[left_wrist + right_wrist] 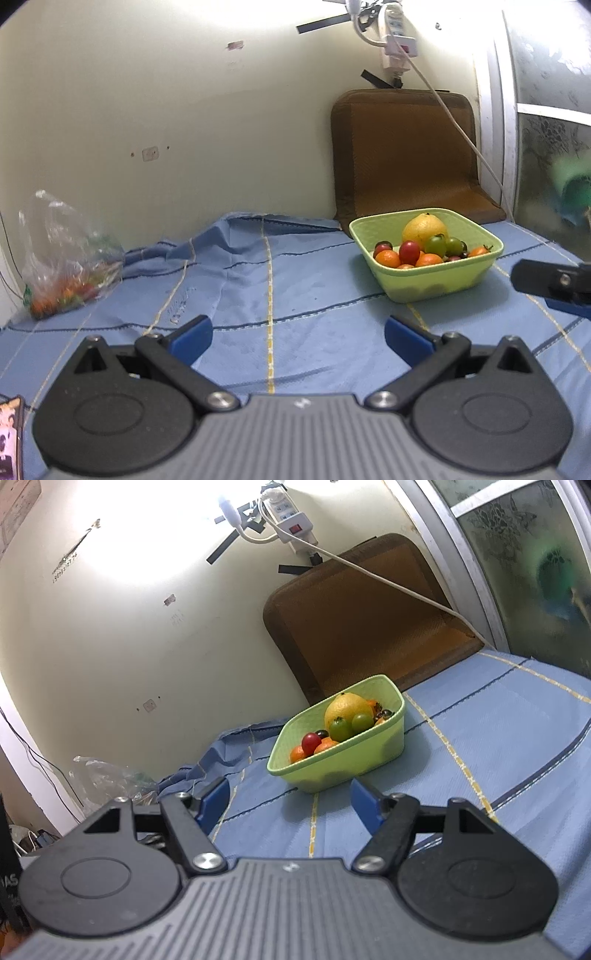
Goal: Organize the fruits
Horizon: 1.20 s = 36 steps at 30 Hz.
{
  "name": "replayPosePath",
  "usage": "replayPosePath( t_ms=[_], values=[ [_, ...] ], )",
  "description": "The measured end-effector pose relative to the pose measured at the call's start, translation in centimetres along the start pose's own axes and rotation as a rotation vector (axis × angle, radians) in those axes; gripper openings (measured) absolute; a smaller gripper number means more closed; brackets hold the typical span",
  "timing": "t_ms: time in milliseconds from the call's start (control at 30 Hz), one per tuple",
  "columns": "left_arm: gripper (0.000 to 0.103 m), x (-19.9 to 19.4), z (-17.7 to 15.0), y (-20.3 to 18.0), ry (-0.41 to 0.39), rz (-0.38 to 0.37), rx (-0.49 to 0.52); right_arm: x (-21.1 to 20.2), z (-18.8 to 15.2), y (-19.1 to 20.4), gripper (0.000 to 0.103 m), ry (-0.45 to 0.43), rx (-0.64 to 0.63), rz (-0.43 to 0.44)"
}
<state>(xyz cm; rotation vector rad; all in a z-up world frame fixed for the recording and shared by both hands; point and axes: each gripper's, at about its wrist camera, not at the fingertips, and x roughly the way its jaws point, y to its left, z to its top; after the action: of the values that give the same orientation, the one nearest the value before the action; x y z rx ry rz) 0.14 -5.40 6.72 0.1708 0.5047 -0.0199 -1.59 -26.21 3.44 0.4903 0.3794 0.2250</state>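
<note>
- Currently, left gripper (297, 338): jaws spread wide, nothing between them;
- right gripper (290, 805): jaws apart, empty;
- green basket (436, 284) of fruits (424, 243): far right on blue cloth (258, 280);
- plastic bag (70, 258): far left.

Black tongs (297, 332), blue pads (192, 338)
</note>
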Motion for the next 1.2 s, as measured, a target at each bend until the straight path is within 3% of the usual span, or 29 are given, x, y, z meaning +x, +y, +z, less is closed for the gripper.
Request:
replayPosePath(
  t_ms=[400, 1200],
  values=[
    [0.103, -0.4, 0.5, 0.0, -0.022, 0.085, -0.006, 0.8, -0.4, -0.7, 0.076, 0.023, 0.031, -0.020],
    [0.103, 0.7, -0.6, -0.5, 0.093, 0.045, 0.010, 0.7, -0.7, -1.1, 0.078, 0.038, 0.060, -0.023]
  ],
)
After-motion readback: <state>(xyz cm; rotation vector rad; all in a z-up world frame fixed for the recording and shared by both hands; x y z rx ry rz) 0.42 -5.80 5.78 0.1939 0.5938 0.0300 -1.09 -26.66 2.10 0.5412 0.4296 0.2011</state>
